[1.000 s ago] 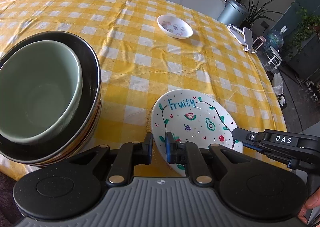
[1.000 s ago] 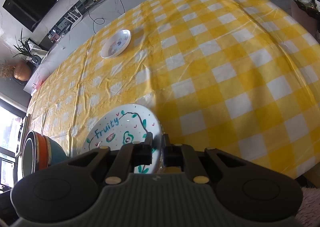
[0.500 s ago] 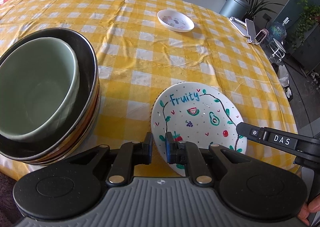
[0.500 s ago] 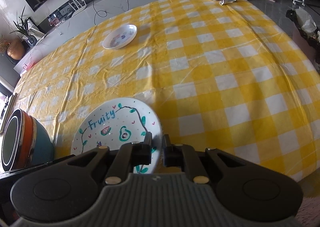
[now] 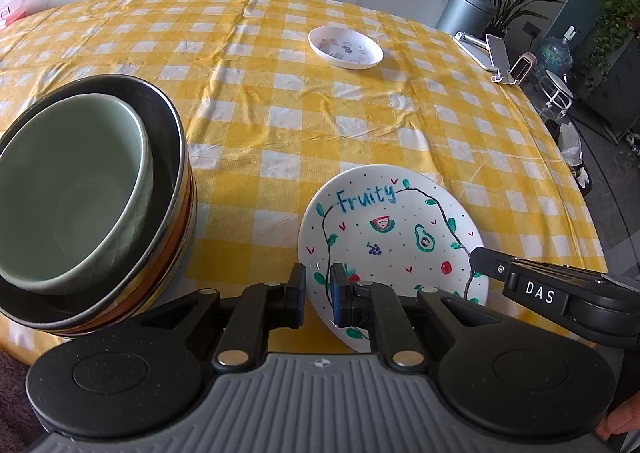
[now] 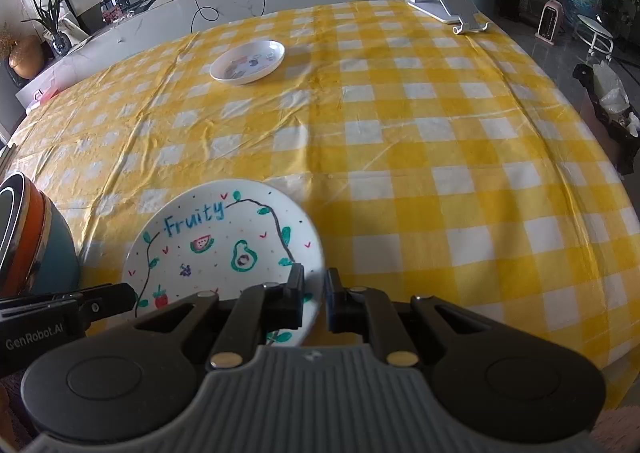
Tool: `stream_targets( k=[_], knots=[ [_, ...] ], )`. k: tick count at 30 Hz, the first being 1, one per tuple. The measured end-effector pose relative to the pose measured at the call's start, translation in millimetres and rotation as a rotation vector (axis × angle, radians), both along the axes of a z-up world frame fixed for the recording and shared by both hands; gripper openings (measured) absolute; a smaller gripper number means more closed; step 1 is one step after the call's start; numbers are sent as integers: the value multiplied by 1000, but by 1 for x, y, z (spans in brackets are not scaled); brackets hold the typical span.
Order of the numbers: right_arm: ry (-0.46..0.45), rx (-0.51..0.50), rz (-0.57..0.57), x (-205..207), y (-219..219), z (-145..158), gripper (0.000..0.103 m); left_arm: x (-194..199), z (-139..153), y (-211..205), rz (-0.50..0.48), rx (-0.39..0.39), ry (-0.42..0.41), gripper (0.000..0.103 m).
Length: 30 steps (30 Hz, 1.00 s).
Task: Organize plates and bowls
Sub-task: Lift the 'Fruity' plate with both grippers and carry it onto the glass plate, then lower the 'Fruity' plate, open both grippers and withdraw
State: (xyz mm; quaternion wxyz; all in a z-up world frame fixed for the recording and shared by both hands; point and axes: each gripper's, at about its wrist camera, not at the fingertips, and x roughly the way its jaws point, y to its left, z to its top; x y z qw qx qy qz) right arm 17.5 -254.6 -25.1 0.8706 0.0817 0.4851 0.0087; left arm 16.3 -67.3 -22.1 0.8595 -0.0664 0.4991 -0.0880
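Note:
A white plate painted "Fruity" (image 5: 394,229) (image 6: 224,237) is near the table's front edge. My left gripper (image 5: 319,287) is shut on its left rim and my right gripper (image 6: 314,289) is shut on its right rim; the plate looks lifted slightly off the cloth. The right gripper's fingers (image 5: 490,263) show at the plate's right in the left wrist view. A stack of bowls (image 5: 92,189) with a pale green bowl on top stands to the left, also showing in the right wrist view (image 6: 28,241). A small white dish (image 5: 345,46) (image 6: 248,61) sits far back.
The table has a yellow checked cloth (image 6: 400,157). A silver phone stand (image 6: 452,5) sits at the far right edge. A grey bin (image 5: 466,9), plants and a counter are beyond the table.
Both grippers have stayed shut on the Fruity plate. The views have tilted up and pulled back slightly; the plate sits a bit higher and more level between the grippers.

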Motion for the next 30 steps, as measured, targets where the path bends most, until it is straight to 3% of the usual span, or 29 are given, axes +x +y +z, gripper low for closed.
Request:
stream_targets(
  k=[8,11,17,30],
  knots=[
    [-19,29,-21,-1,-4,4,11,-1,2,2,0,-5,-25,16],
    [-53,41,-24,-3,-5,9,25,-1,7,1,-1,-3,-40,22],
    [-75,49,-29,3,-5,15,25,8,17,-4,-12,-14,-45,29],
    [-64,107,-54,66,-12,25,26,66,58,-9,-40,9,-32,29]
  ],
)
